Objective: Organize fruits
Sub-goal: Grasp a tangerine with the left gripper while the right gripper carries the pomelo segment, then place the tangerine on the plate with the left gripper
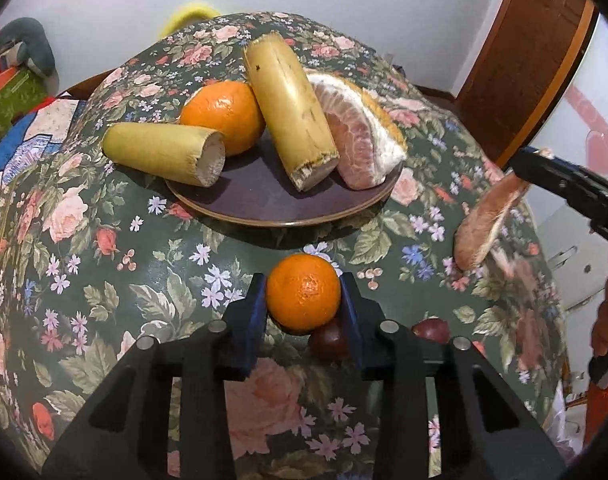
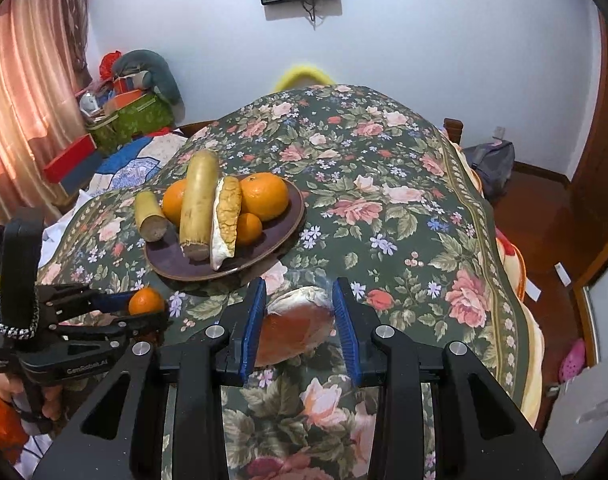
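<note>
A dark round plate (image 1: 264, 204) on the floral tablecloth holds an orange (image 1: 224, 114), two yellow-green sugarcane pieces (image 1: 164, 152) (image 1: 288, 112) and a pomelo wedge (image 1: 360, 132). The plate (image 2: 280, 236) shows the same fruit in the right wrist view, plus two more oranges (image 2: 264, 196). My left gripper (image 1: 304, 304) is shut on a small orange (image 1: 303, 293), held just above the cloth. It also shows in the right wrist view (image 2: 146, 301). My right gripper (image 2: 298, 316) is shut on a pomelo wedge (image 2: 294, 328), also visible in the left wrist view (image 1: 484, 224).
Two dark chestnut-like fruits (image 1: 330, 340) (image 1: 431, 328) lie on the cloth below my left gripper. The table (image 2: 404, 220) drops off at the right to a wooden floor. Boxes and bags (image 2: 124, 116) are piled at far left. A wooden door (image 1: 536, 52) stands at right.
</note>
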A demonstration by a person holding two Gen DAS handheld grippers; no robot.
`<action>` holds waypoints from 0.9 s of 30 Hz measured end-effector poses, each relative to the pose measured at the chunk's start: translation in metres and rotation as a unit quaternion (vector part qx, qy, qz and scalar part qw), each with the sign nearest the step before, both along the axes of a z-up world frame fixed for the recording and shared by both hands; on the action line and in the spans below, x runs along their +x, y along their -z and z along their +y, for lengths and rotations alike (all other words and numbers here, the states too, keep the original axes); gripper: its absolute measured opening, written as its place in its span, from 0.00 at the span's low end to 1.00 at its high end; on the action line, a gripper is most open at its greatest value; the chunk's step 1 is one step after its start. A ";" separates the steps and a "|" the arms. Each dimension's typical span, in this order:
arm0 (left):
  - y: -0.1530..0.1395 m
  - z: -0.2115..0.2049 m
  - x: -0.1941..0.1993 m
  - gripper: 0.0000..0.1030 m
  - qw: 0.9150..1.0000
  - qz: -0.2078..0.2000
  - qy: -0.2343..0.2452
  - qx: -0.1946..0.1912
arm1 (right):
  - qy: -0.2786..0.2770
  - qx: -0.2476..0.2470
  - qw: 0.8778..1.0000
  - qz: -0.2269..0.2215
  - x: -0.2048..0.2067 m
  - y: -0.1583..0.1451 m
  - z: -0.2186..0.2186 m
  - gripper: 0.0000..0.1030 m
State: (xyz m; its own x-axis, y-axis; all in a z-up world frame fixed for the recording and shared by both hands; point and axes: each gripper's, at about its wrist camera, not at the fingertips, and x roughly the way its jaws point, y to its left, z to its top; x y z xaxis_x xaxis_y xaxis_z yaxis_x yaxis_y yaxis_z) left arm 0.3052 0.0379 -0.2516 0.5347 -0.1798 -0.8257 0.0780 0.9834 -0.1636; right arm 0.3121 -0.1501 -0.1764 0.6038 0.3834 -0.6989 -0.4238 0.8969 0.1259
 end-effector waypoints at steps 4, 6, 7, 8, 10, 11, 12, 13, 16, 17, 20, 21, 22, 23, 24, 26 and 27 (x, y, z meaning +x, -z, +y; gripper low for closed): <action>-0.016 0.006 -0.001 0.34 1.000 -0.023 -0.007 0.000 | -0.003 0.000 1.000 -0.007 0.007 -0.004 0.002 0.30; -0.025 0.012 0.001 0.35 0.999 -0.036 -0.014 -0.006 | -0.003 0.002 1.000 -0.009 0.012 -0.006 0.004 0.29; -0.028 0.014 0.003 0.34 0.999 -0.040 -0.016 -0.008 | -0.003 0.002 1.000 -0.010 0.014 -0.006 0.005 0.29; -0.031 0.016 0.005 0.35 0.999 -0.043 -0.019 -0.009 | -0.003 0.003 1.000 -0.011 0.016 -0.007 0.006 0.29; -0.035 0.020 0.014 0.35 0.999 -0.047 -0.023 -0.009 | -0.004 0.004 1.000 -0.012 0.020 -0.009 0.009 0.29; -0.035 0.022 0.018 0.35 0.999 -0.047 -0.023 -0.008 | -0.005 0.002 1.000 -0.015 0.023 -0.010 0.011 0.29; -0.034 0.022 0.022 0.35 0.999 -0.047 -0.023 -0.006 | -0.006 0.000 1.000 -0.018 0.025 -0.012 0.013 0.29; -0.034 0.022 0.026 0.35 0.999 -0.046 -0.023 -0.004 | -0.007 -0.001 1.000 -0.019 0.027 -0.013 0.015 0.29; -0.028 0.020 0.034 0.35 0.999 -0.041 -0.019 0.002 | -0.010 -0.006 1.000 -0.025 0.035 -0.016 0.020 0.29; -0.026 0.019 0.035 0.35 0.999 -0.039 -0.019 0.003 | -0.012 -0.007 1.000 -0.027 0.037 -0.016 0.022 0.28; -0.020 0.018 0.042 0.35 0.999 -0.034 -0.014 0.000 | -0.017 -0.012 0.999 -0.034 0.042 -0.020 0.028 0.26; -0.018 0.017 0.043 0.35 0.999 -0.034 -0.013 0.002 | -0.019 -0.011 0.999 -0.037 0.044 -0.021 0.029 0.23; -0.017 0.016 0.044 0.35 0.999 -0.034 -0.012 0.003 | -0.021 -0.009 0.999 -0.039 0.045 -0.023 0.031 0.12; -0.016 0.016 0.045 0.35 0.999 -0.034 -0.012 0.003 | -0.024 -0.005 0.999 -0.040 0.048 -0.026 0.032 0.12; -0.015 0.016 0.046 0.35 0.999 -0.033 -0.011 0.004 | -0.028 -0.001 0.999 -0.040 0.050 -0.028 0.034 0.12; -0.013 0.016 0.048 0.35 0.999 -0.032 -0.012 0.004 | -0.041 -0.005 0.998 -0.037 0.054 -0.027 0.042 0.12; -0.012 0.017 0.048 0.35 0.999 -0.030 -0.013 0.003 | -0.043 -0.018 0.998 -0.040 0.055 -0.024 0.047 0.12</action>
State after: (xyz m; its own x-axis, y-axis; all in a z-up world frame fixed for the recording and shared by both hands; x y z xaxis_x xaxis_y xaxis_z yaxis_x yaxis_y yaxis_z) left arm 0.3537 0.0545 -0.2400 0.5872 -0.1600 -0.7935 0.0623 0.9863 -0.1528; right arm 0.3675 -0.1033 -0.1528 0.6243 0.4106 -0.6646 -0.5062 0.8606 0.0563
